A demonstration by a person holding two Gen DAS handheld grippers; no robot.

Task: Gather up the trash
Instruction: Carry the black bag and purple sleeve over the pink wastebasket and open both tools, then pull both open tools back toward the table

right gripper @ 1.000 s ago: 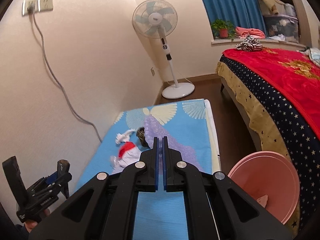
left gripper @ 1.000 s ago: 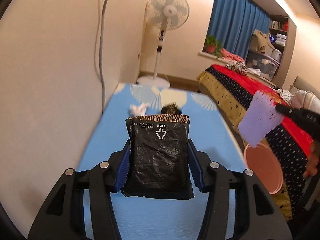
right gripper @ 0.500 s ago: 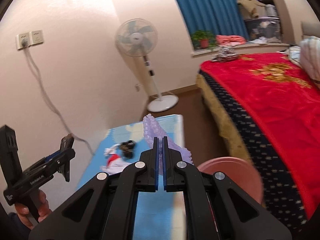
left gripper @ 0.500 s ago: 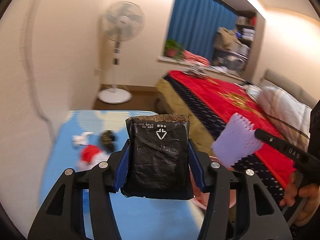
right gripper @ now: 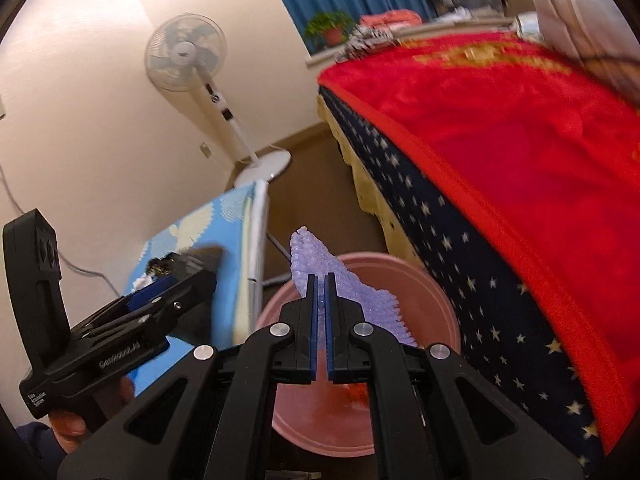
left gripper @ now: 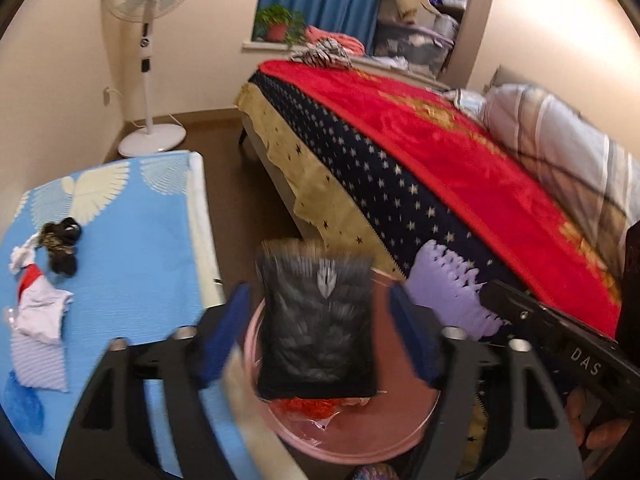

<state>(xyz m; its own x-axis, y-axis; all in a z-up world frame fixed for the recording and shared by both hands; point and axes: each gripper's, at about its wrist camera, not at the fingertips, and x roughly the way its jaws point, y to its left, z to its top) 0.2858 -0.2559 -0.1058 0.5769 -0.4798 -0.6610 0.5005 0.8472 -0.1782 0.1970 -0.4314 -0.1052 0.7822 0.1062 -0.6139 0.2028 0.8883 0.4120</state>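
A pink bin [left gripper: 352, 436] stands on the floor between the blue table and the bed; it also shows in the right wrist view [right gripper: 436, 276]. My left gripper [left gripper: 320, 320] is open above it, and a black snack bag [left gripper: 316, 320] hangs blurred between the spread fingers, not touching them. My right gripper [right gripper: 320, 312] is shut on a lilac paper wrapper [right gripper: 348, 288] over the bin; the wrapper also shows in the left wrist view [left gripper: 448, 292]. Red trash [left gripper: 308, 406] lies in the bin.
The blue table [left gripper: 132, 248] at left holds a dark scrap [left gripper: 62, 248], white and red wrappers [left gripper: 38, 308] and lilac paper [left gripper: 38, 364]. A bed with a red blanket [left gripper: 440, 152] is at right. A standing fan [left gripper: 150, 40] is by the wall.
Both grippers swung right from the table to above the pink bin. My left gripper opened and let go of the black bag. My right gripper stays shut on the lilac wrapper.
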